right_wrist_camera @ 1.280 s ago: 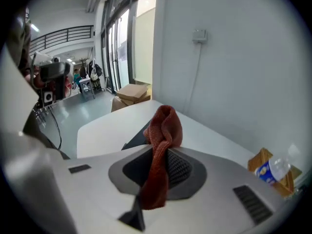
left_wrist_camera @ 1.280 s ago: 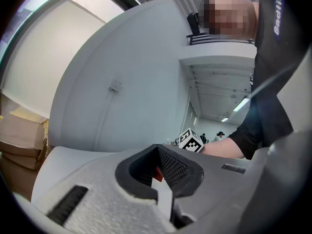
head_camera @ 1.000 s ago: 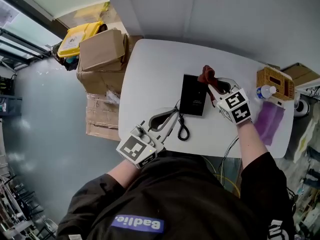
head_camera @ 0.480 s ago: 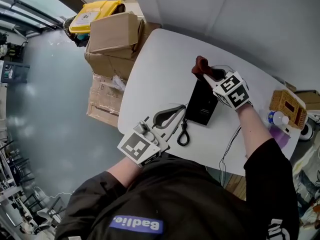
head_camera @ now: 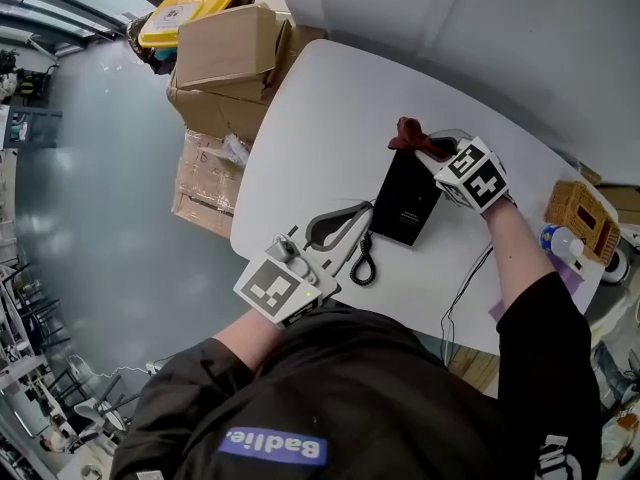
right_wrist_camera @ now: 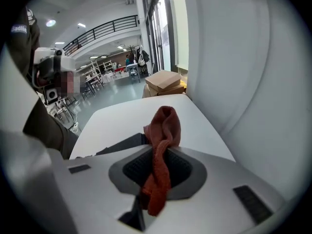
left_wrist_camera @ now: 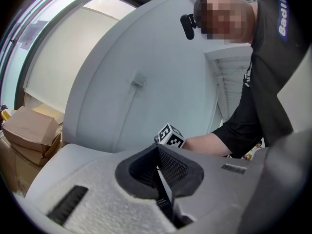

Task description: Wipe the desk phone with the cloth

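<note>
White table (head_camera: 300, 118) carries the phone (head_camera: 408, 200) at its middle, where the right gripper (head_camera: 428, 149), clamped on the cloth (head_camera: 408, 134), has dragged it to the far end, so wiping seems under way, while the left gripper (head_camera: 335, 230) stays closed, empty, beside the cord (head_camera: 362, 264)
</note>
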Action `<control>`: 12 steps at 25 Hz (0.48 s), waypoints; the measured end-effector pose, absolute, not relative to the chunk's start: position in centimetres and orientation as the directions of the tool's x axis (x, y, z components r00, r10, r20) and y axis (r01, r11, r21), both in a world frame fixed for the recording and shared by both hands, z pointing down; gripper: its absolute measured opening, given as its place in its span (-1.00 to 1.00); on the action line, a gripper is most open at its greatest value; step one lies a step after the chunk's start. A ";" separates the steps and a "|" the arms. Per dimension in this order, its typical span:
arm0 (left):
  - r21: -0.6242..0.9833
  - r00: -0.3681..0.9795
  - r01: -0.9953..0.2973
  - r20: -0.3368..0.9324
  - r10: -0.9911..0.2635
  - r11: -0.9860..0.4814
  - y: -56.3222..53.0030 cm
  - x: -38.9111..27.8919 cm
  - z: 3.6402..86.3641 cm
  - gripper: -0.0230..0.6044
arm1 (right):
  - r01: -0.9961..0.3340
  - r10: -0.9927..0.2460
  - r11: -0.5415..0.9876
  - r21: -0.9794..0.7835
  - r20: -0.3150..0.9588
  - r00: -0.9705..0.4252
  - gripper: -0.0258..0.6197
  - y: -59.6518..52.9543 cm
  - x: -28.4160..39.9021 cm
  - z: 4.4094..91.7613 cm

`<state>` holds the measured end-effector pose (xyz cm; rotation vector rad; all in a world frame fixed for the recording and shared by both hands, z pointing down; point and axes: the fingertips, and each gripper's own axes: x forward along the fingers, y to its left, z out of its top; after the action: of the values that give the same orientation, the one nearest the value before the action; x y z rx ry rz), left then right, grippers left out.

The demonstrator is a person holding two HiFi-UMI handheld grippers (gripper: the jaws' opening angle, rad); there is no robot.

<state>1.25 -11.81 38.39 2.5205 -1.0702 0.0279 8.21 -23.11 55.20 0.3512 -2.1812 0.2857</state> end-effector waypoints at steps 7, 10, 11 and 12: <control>0.349 0.741 -0.663 0.182 -0.646 -0.662 -11.6 3.5 38.8 -0.88 | -0.458 -0.201 0.884 -0.094 0.809 -0.552 -0.71 -22.6 13.5 55.9; 0.348 0.757 -0.647 0.186 -0.626 -0.679 -11.2 4.4 38.7 -0.88 | -0.503 -0.228 0.859 -0.097 0.807 -0.545 -0.71 -22.4 15.2 55.9; 0.346 0.763 -0.641 0.184 -0.620 -0.686 -11.0 4.7 38.6 -0.88 | -0.515 -0.239 0.852 -0.092 0.807 -0.540 -0.71 -22.2 15.7 55.8; 0.343 0.769 -0.634 0.181 -0.613 -0.693 -10.8 4.9 38.4 -0.88 | -0.525 -0.252 0.847 -0.082 0.808 -0.533 -0.71 -22.1 16.1 55.6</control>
<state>4.93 -10.80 38.36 2.5765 -0.9491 0.0734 16.11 -22.11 55.59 0.5640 -2.1505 0.3983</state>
